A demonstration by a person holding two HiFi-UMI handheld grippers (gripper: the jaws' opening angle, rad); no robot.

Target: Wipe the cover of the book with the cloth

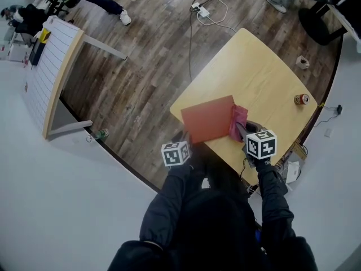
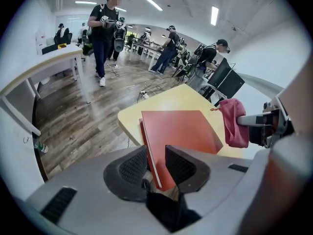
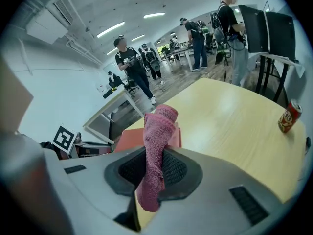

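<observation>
White side table [image 1: 49, 75]: far left in the head view, on wood floor, well apart from the work table. Small bottle [image 1: 100, 133]: on the floor beside that table's near leg. Left gripper [image 1: 184, 136]: at the near left edge of the work table, marker cube facing up; its own view shows both ribbed jaws [image 2: 156, 161] clamped on the near corner of the book, with the cover's edge running up between the pads. Book [image 1: 208, 119]: red cover, closed, lying at the near corner of the light wood table [image 1: 265, 72], its near side reaching the table edge toward the person; in the left gripper view the cover [image 2: 178, 127] faces up, with the page edge showing along its left side. Cloth [image 1: 238, 122]: pink, bunched, at the book's right edge and overlapping it in the head view; whether it presses on the cover cannot be told. From the left gripper view it hangs [image 2: 234, 122] off the other gripper's tip, beside the cover's right corner. Right gripper [image 1: 243, 130]: just right of the book, jaws [image 3: 155, 166] closed on the cloth [image 3: 157, 146], which stands up out of them in a folded strip and trails below. Drink can [image 1: 302, 99]: upright near the table's right edge, well apart from the book [image 3: 289, 115]. Background: several people standing among desks and monitors.
</observation>
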